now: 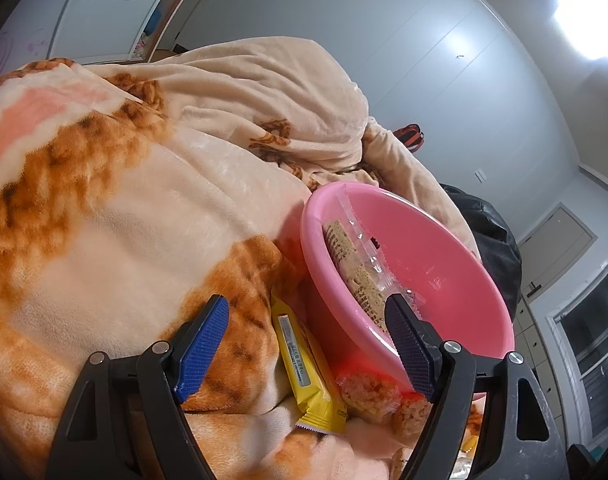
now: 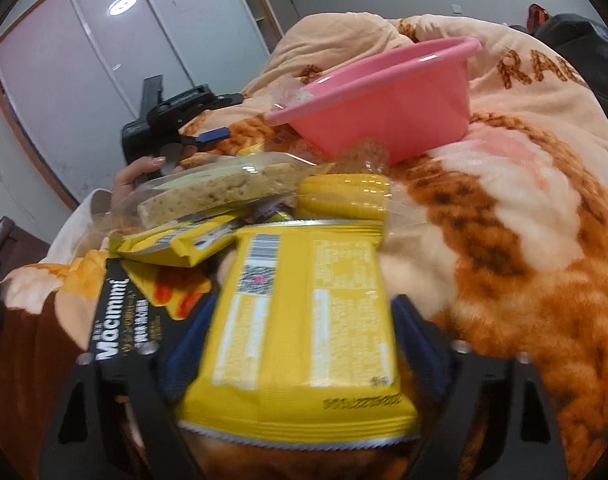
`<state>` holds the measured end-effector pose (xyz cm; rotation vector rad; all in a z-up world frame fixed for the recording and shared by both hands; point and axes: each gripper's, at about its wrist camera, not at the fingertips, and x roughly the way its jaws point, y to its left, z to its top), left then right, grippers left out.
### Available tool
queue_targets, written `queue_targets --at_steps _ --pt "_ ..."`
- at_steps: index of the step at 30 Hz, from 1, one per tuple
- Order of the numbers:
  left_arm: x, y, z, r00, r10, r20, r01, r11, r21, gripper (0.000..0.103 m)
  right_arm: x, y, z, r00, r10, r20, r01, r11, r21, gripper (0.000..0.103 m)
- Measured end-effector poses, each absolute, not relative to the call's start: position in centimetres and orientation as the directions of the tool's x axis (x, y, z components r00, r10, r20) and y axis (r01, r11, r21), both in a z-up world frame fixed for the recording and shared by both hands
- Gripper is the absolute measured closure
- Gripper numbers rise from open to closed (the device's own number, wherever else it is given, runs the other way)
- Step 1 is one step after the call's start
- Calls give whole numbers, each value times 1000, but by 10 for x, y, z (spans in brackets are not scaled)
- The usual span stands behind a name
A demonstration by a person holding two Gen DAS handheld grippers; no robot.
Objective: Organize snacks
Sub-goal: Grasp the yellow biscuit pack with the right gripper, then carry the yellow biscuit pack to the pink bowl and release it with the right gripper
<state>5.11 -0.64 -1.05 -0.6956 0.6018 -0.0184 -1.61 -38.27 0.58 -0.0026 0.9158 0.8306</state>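
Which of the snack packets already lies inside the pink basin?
The clear-wrapped brown cracker bar lies inside the pink basin. The yellow packets and rice bars lie outside on the blanket.

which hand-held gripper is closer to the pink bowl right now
Left. The left hand-held gripper is open right at the pink bowl, one finger over its rim. The right hand-held gripper sits back across the snack pile, shut on a yellow packet.

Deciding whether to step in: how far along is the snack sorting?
Barely started. Done: one clear-wrapped cracker bar lies in the pink basin. In hand: the right gripper is shut on a yellow snack packet. The left gripper is open and empty. Left: the yellow bar, rice cakes and the pile by the black Macimimi box.
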Motion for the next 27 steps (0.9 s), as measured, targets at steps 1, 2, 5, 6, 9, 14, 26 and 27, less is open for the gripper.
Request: queue_targets --at_steps 1,2,5,6,9,14,26,27 --pt "51 -6 -10 831 -211 -514 -179 774 -607 25 -16 -384 5 329 633 -701 -634 698 333 21" --pt "51 -6 -11 831 -211 -514 -179 774 -607 25 -16 -385 5 328 635 -699 -633 697 337 21" --pt "51 -6 -11 832 -211 -514 -179 774 -607 25 -16 -388 5 330 639 -695 -632 696 339 22" --pt "51 -6 -11 831 -211 -514 -179 774 -607 25 -17 -390 7 334 638 -693 -633 697 337 22" --pt "51 -6 -11 831 -210 -514 -180 774 -607 25 -19 -397 14 366 642 -674 -631 703 328 22" --pt "51 -6 -11 831 -210 -515 -181 774 -606 25 -20 -420 37 441 717 -540 -620 678 395 22" --pt "51 -7 -10 831 -210 -515 -181 773 -607 25 44 -371 101 697 581 -419 -537 811 232 22" --pt "51 -7 -11 832 -210 -514 -180 773 -608 25 56 -355 102 709 548 -443 -531 829 176 22"
